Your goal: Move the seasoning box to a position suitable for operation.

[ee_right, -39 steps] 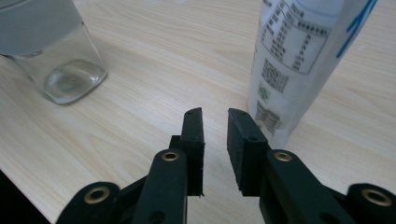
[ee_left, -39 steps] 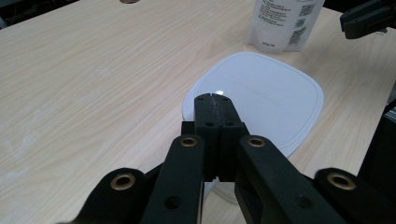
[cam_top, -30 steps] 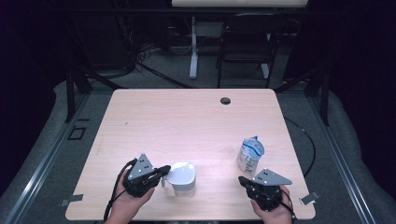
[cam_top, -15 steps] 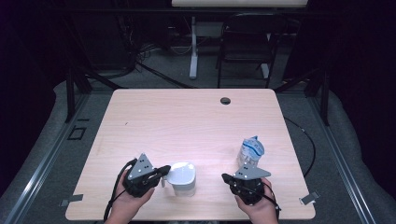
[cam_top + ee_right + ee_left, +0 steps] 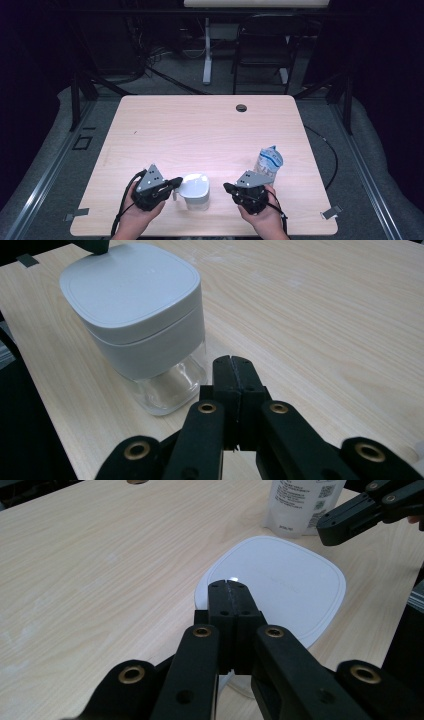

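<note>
The table (image 5: 200, 125) was seen from above, with the jar (image 5: 194, 191) standing upright near its front edge, between the two grippers. The bottle (image 5: 267, 162) stood just behind the right gripper (image 5: 227, 188). Both grippers' jaws were pressed together, empty. The left gripper (image 5: 177, 180) lay nearer, its tips over the lid's edge, possibly touching; the right gripper was pointed at the jar's glass base.

High view above the near table (image 5: 210, 125) edge facing forward and down, gripper views close along closed jaws, all sharing the white-lidded jar (image 5: 195, 189) just past the fingertips.
</note>
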A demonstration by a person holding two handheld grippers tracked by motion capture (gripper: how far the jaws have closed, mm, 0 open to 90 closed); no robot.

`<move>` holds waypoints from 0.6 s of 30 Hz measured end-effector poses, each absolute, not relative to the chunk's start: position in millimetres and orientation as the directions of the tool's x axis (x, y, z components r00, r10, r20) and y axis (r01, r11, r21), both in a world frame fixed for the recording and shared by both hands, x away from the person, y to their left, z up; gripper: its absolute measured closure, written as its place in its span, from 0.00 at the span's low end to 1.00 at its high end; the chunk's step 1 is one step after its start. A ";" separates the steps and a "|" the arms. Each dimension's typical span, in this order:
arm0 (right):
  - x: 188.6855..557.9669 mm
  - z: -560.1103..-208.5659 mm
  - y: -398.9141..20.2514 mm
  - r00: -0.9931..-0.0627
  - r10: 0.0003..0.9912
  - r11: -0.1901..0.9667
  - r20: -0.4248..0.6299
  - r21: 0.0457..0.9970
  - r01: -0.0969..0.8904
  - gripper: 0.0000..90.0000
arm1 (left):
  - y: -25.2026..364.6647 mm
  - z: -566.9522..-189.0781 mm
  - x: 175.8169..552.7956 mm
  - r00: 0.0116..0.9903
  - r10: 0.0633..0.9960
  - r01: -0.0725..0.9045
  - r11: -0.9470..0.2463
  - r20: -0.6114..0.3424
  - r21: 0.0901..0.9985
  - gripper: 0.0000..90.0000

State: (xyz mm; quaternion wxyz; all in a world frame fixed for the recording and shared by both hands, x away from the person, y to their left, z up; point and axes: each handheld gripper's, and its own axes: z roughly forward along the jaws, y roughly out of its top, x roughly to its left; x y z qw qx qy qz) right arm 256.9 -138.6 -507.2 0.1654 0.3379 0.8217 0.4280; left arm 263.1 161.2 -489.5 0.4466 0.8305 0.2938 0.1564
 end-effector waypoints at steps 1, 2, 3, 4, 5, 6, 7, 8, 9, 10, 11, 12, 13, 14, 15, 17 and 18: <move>257.3 -507.5 -137.3 -0.717 0.697 0.403 0.018 0.817 0.412 1.00 | 161.2 -489.5 263.0 0.778 0.628 0.348 -0.428 -0.003 0.834 1.00; 258.5 -506.8 -135.9 -0.726 0.687 0.410 0.017 0.816 0.407 1.00 | 161.2 -489.5 263.0 0.778 0.628 0.348 -0.428 -0.003 0.834 1.00; 258.7 -506.8 -134.9 -0.727 0.687 0.404 0.016 0.822 0.400 1.00 | 161.2 -489.6 263.0 0.777 0.629 0.350 -0.427 -0.004 0.834 1.00; 259.2 -505.6 -133.7 -0.735 0.678 0.410 0.011 0.824 0.390 1.00 | 161.1 -489.6 262.9 0.777 0.629 0.350 -0.427 -0.004 0.834 1.00; 259.9 -504.5 -133.0 -0.740 0.673 0.418 0.003 0.823 0.384 1.00 | 161.0 -489.6 262.8 0.777 0.630 0.350 -0.427 -0.004 0.834 1.00; 261.0 -502.8 -131.9 -0.744 0.668 0.421 0.002 0.824 0.380 1.00 | 160.9 -489.5 262.8 0.777 0.630 0.350 -0.427 -0.004 0.834 1.00; 262.7 -501.2 -130.7 -0.749 0.663 0.420 0.007 0.824 0.379 1.00 | 161.0 -489.4 262.9 0.777 0.630 0.350 -0.427 -0.003 0.834 1.00; 264.7 -499.5 -129.3 -0.751 0.660 0.418 0.013 0.825 0.381 1.00 | 161.0 -489.4 262.8 0.776 0.630 0.351 -0.427 -0.004 0.833 1.00; 267.0 -497.5 -127.9 -0.755 0.656 0.418 0.016 0.825 0.381 1.00 | 160.9 -489.5 262.8 0.777 0.630 0.350 -0.427 -0.004 0.834 1.00; 269.2 -495.6 -126.6 -0.759 0.651 0.417 0.023 0.825 0.382 1.00 | 160.8 -489.5 262.7 0.776 0.630 0.350 -0.427 -0.003 0.834 1.00; 271.2 -493.7 -125.4 -0.765 0.643 0.417 0.028 0.825 0.381 1.00 | 160.8 -489.5 262.5 0.776 0.631 0.349 -0.428 -0.001 0.834 1.00; 272.7 -492.1 -124.3 -0.770 0.638 0.415 0.035 0.826 0.381 1.00 | 160.7 -489.5 262.4 0.776 0.631 0.348 -0.429 0.000 0.834 1.00; 273.6 -490.7 -123.3 -0.774 0.632 0.416 0.037 0.826 0.380 1.00 | 160.9 -489.5 262.3 0.776 0.631 0.348 -0.429 0.001 0.833 1.00; 273.6 -490.7 -123.3 -0.774 0.632 0.416 0.037 0.826 0.380 1.00 | 160.9 -489.5 262.3 0.776 0.631 0.348 -0.429 0.001 0.833 1.00; 273.4 -489.8 -122.0 -0.775 0.631 0.410 0.037 0.833 0.373 1.00 | 160.9 -489.7 262.2 0.775 0.632 0.349 -0.427 -0.001 0.834 1.00; 271.9 -490.6 -121.8 -0.777 0.629 0.400 0.043 0.839 0.370 1.00 | 160.9 -489.8 262.2 0.775 0.632 0.348 -0.427 0.000 0.835 1.00; 271.3 -491.2 -121.5 -0.778 0.627 0.402 0.043 0.837 0.370 1.00 | 160.9 -489.8 262.2 0.775 0.632 0.348 -0.427 0.000 0.835 1.00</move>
